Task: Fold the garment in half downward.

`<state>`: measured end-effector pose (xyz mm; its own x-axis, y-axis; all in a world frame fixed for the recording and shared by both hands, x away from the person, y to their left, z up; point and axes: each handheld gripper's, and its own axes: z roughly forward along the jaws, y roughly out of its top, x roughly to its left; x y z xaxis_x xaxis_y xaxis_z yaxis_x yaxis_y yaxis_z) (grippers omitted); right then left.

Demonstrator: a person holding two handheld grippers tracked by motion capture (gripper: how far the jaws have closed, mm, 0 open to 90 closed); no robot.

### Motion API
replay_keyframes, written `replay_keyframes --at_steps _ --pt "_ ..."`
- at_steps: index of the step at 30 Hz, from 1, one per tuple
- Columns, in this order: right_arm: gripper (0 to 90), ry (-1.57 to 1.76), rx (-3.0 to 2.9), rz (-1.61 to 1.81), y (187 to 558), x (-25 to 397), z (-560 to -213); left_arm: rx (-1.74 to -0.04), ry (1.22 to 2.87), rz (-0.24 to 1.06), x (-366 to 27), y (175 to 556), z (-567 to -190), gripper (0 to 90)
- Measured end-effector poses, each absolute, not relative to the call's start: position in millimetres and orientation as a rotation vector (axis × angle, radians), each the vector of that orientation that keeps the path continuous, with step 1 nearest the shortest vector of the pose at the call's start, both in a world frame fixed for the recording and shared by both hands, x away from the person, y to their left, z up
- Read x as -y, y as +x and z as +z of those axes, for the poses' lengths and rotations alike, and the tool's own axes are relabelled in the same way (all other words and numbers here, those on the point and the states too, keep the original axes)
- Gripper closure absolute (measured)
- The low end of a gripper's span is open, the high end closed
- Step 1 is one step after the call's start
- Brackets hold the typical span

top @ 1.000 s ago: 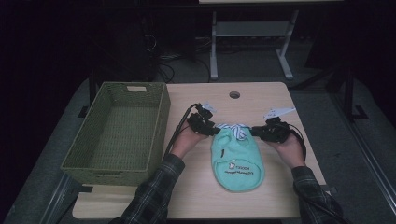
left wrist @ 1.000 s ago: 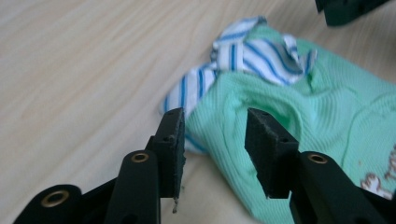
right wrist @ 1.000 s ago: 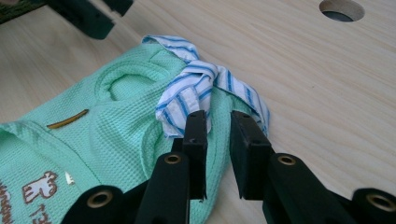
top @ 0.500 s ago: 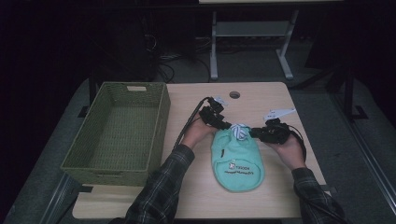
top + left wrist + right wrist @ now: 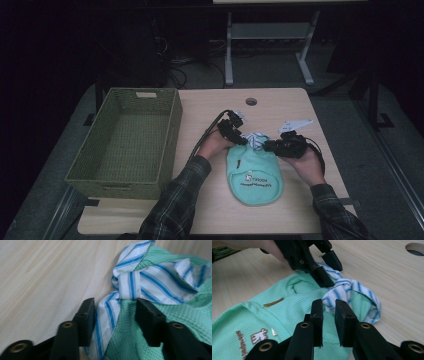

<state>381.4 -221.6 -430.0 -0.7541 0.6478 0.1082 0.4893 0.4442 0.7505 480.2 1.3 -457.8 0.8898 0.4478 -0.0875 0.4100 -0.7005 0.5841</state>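
altogether two grippers, left gripper and right gripper, one green bib, one basket

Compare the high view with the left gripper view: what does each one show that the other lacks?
The high view alone takes in the woven basket, the round hole in the table, both forearms in plaid sleeves, the right gripper and the print on the green bag. The left gripper view alone makes out the blue stripes and the knot of the striped ties, with the left gripper open around one tie end. Both show the bag, the ties and the wooden table.
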Motion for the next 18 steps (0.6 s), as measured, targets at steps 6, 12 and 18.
replay_keyframes --at_steps 6,12,18 --pt "76.2 0.989 -2.513 1.211 373.7 215.6 -429.8 -0.607 2.43 -0.013 -4.2 482.2 -457.6 77.4" --pt "76.5 0.974 -2.546 1.226 366.0 208.8 -433.3 -0.641 2.423 -0.039 -5.1 482.3 -456.4 83.3" --pt "87.4 0.957 -2.581 1.216 367.8 198.1 -443.3 -0.648 2.404 -0.01 -10.4 479.4 -455.1 83.7"
